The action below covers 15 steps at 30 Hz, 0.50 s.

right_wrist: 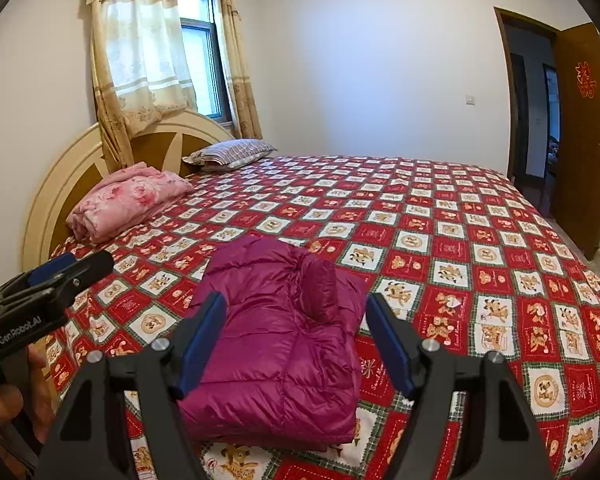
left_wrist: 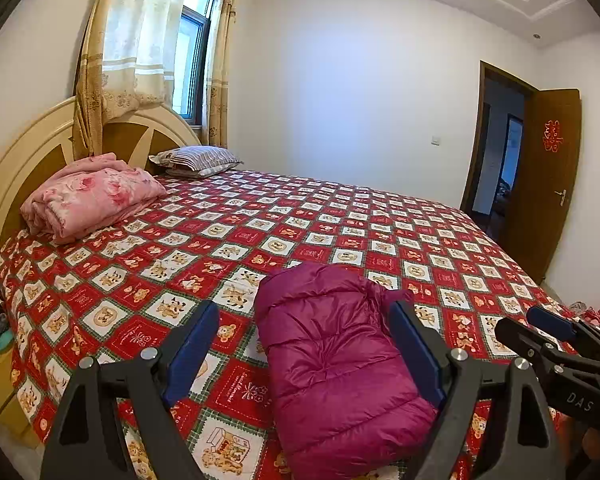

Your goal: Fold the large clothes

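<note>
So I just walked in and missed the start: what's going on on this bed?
A person holds a gripper in each hand over a folded magenta puffer jacket lying on the red patterned bedspread. Both the left gripper and the right gripper are open and hold nothing. The jacket looks folded into a compact bundle.

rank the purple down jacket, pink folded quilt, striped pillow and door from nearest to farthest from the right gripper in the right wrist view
1. purple down jacket, folded, just ahead of the right gripper
2. pink folded quilt, left, by the headboard
3. striped pillow, behind the quilt

The open door, far right, is too close to call against the pillow.
</note>
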Each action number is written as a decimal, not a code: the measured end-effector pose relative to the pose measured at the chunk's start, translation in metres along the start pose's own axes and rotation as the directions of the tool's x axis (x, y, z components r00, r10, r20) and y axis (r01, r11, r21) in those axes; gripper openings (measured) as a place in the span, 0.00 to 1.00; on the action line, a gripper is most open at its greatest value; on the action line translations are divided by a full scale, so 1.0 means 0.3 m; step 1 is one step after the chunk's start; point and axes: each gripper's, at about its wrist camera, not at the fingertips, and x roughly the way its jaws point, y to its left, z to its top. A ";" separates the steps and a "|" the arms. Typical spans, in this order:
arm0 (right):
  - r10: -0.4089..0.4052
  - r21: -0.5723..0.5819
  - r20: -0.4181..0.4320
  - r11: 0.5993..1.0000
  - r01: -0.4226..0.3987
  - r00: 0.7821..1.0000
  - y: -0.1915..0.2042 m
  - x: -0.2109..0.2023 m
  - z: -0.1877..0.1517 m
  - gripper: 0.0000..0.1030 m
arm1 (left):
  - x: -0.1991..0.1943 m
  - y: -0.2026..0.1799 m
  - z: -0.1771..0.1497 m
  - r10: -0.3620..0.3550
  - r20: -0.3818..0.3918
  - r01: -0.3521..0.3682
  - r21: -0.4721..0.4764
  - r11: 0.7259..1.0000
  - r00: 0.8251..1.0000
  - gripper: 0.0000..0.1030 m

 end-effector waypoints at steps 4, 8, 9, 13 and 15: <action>0.006 -0.001 0.001 1.000 -0.006 1.000 0.002 -0.005 -0.004 0.73 | 0.004 0.006 -0.006 0.001 -0.005 -0.001 -0.006 1.000 1.000 0.84; 0.006 0.004 -0.002 1.000 -0.006 1.000 0.003 -0.006 -0.008 0.73 | 0.013 0.006 -0.013 0.005 -0.014 -0.005 -0.005 1.000 1.000 0.84; 0.005 0.004 -0.003 1.000 -0.005 1.000 0.004 -0.006 -0.008 0.73 | 0.015 0.006 -0.015 0.005 -0.017 -0.005 -0.004 1.000 1.000 0.84; 0.006 0.013 -0.006 1.000 -0.006 1.000 0.004 -0.005 -0.013 0.73 | 0.020 -0.001 -0.022 0.005 -0.025 -0.005 0.004 1.000 1.000 0.84; 0.007 0.012 -0.006 1.000 -0.007 1.000 0.001 -0.005 -0.013 0.73 | 0.022 -0.003 -0.023 0.006 -0.026 -0.006 0.006 1.000 1.000 0.84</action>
